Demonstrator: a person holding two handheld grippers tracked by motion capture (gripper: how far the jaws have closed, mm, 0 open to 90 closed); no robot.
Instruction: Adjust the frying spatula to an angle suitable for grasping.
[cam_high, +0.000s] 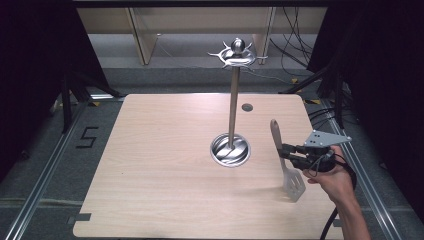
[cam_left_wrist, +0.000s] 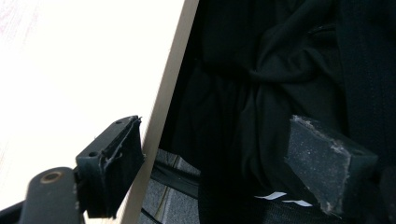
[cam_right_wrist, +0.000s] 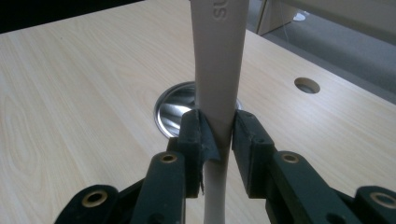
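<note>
1. Lower right of the high view: a hand (cam_high: 336, 181) holds the right tool (cam_high: 283, 152) — black jaws, a grey three-cornered plate on top, a dark cable trailing to the bottom edge.
2. That tool is pinching the spatula (cam_high: 285, 160) by its handle. In the right gripper view the two blocky black pads press in from both sides of the pale, smooth, matte stem at (cam_right_wrist: 217, 93), with raised lettering at the top of the frame.
3. The spatula stands nearly upright, right of centre in the high view: rounded beige handle tip up, flat slotted grey blade down. The blade casts a soft shadow on the surface; whether it touches the wood I cannot tell.
4. The surface (cam_high: 150, 165) is light wood-grain laminate with rounded corners and a small round hole (cam_high: 247, 107) near its far edge.
5. At the middle of the frame sits the rack (cam_high: 233, 100) — a shiny round metal base with swirled reflections, a slim straight pole rising from it, and a ring of curved hooks under a polished ball at upper centre.
6. In the right gripper view that glossy base (cam_right_wrist: 175, 112) peeks out behind the handle, centre frame.
7. The left gripper view shows the left tool (cam_left_wrist: 215, 172) spread wide: worn, dusty black pads far apart, nothing between them. Behind them are the bright surface edge at left and folds of black cloth (cam_left_wrist: 280, 70) at right.
</note>
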